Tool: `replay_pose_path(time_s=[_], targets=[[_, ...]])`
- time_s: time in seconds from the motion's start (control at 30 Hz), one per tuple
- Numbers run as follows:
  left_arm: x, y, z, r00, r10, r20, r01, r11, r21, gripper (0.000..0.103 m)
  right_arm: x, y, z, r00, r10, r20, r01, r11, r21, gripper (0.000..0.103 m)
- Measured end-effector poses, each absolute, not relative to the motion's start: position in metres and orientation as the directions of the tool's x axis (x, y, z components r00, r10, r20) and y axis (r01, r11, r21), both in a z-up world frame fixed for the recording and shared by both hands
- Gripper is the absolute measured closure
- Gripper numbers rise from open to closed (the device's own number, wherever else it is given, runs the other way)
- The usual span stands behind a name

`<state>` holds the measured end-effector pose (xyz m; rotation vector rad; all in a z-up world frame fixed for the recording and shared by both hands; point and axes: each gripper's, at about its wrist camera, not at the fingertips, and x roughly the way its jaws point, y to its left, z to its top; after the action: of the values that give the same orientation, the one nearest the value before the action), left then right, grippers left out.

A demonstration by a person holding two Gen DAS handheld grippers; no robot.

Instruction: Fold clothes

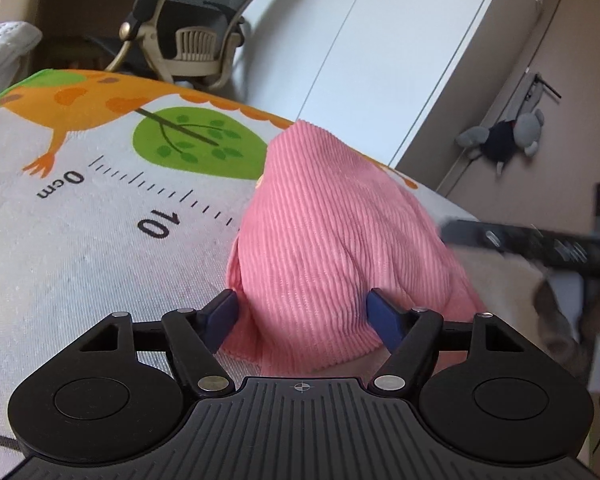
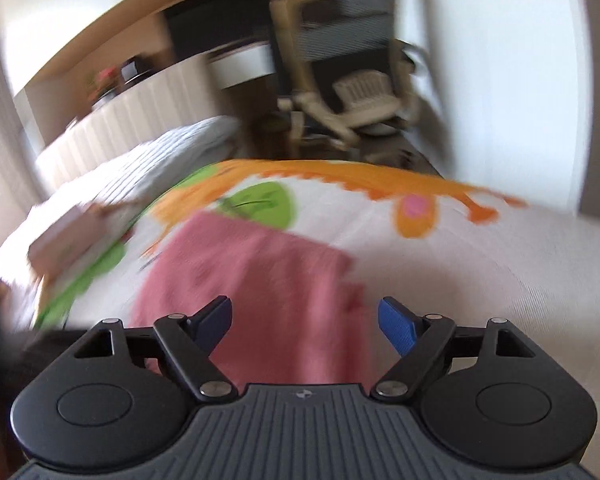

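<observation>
Both tools stand with their blue pads spread and nothing pinched. From the left wrist view, the left tool [image 1: 302, 312] straddles the near end of a pink ribbed garment [image 1: 332, 248], which bulges up between the pads but is not clamped. From the right wrist view, which is smeared by motion, the right tool [image 2: 306, 322] is likewise released, with the same pink cloth [image 2: 256, 276] under and ahead of it.

The garment lies on a bed cover [image 1: 80, 248] printed with an orange creature, a green tree and a ruler scale. It sits in a heaped, partly doubled mound rather than flat.

By its look, the knit is light, soft and stretchy. It should sag and drape when lifted, hold no shape of its own, and drag slightly on the cover instead of sliding freely. A hem or a corner, pinched through both layers, would give the surest hold. A bite in the middle of the bulge would likely only bunch it.
</observation>
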<state>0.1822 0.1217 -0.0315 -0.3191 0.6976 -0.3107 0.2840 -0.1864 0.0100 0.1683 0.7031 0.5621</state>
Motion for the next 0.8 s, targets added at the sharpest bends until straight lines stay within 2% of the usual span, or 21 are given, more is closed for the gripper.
replay_pose_path(time_s=[0.1,0.13,0.17,0.2,0.3,0.4,0.57,0.67,0.8], targets=[[0.182,0.122,-0.031,0.724,-0.381,-0.575,0.173,0.907,-0.384,0.026,0.294,-0.178,-0.007,0.59,0.579,-0.562,-0.421,0.815,0.398,0.023],[0.183,0.122,-0.031,0.723,-0.38,-0.576,0.173,0.908,-0.382,0.026,0.295,-0.173,-0.01,0.578,0.595,-0.559,-0.428,0.804,0.413,0.029],[0.183,0.122,-0.031,0.723,-0.379,-0.577,0.173,0.909,-0.38,0.026,0.295,-0.169,-0.011,0.569,0.61,-0.551,-0.439,0.792,0.424,0.043],[0.183,0.122,-0.031,0.723,-0.378,-0.578,0.174,0.91,-0.377,0.026,0.29,-0.165,-0.005,0.571,0.627,-0.53,-0.466,0.779,0.419,0.05],[0.182,0.12,-0.031,0.723,-0.371,-0.582,0.18,0.915,-0.36,0.026,0.273,-0.165,0.019,0.577,0.679,-0.454,-0.557,0.734,0.389,0.061],[0.182,0.118,-0.031,0.726,-0.366,-0.583,0.185,0.919,-0.347,0.026,0.269,-0.168,0.025,0.588,0.66,-0.468,-0.566,0.749,0.344,0.062],[0.181,0.117,-0.03,0.725,-0.365,-0.584,0.186,0.92,-0.344,0.023,0.275,-0.18,-0.012,0.612,0.518,-0.598,-0.473,0.846,0.248,0.062],[0.182,0.121,-0.023,0.713,-0.393,-0.581,0.203,0.908,-0.365,0.024,0.267,-0.182,-0.015,0.623,0.51,-0.592,-0.477,0.848,0.229,0.061],[0.185,0.136,0.009,0.76,-0.453,-0.465,0.25,0.865,-0.435,0.024,0.256,-0.174,-0.016,0.643,0.493,-0.585,-0.512,0.846,0.15,0.059]])
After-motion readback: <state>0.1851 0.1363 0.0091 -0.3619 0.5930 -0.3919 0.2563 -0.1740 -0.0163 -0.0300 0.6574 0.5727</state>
